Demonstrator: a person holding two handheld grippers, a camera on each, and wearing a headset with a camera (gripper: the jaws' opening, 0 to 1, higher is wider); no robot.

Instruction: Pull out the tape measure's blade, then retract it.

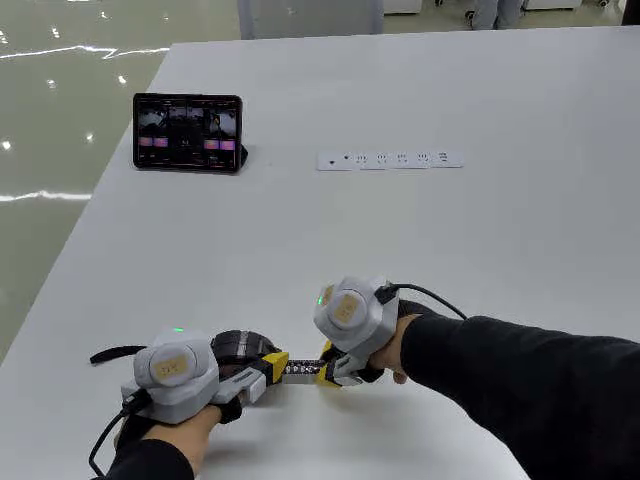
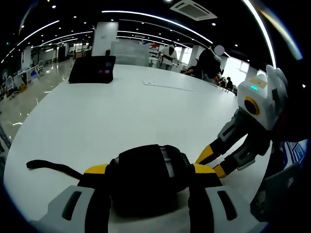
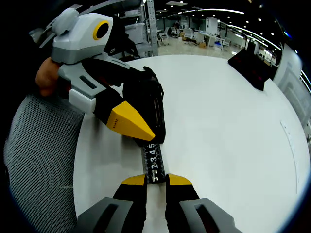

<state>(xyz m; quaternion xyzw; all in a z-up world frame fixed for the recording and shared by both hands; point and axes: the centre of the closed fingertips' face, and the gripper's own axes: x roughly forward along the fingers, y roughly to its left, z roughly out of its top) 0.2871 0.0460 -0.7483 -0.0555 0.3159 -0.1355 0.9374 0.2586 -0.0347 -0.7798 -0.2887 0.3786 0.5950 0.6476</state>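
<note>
Low in the head view, left of centre, I have my left gripper [image 2: 149,170] clamped around the black tape measure [image 1: 238,347], one yellow-tipped jaw against each side of the case, which sits on the white table [image 1: 400,250]. Just right of it, my right gripper [image 3: 155,180] pinches the end of the blade [image 3: 153,159], its jaws nearly together on the strip. A short numbered stretch of blade spans the gap between case and tips. A black strap [image 1: 115,353] trails from the case toward the left edge. At upper left a tablet [image 1: 187,132] stands with its screen lit. A white power strip [image 1: 390,160] lies at upper centre, well apart from both grippers.
</note>
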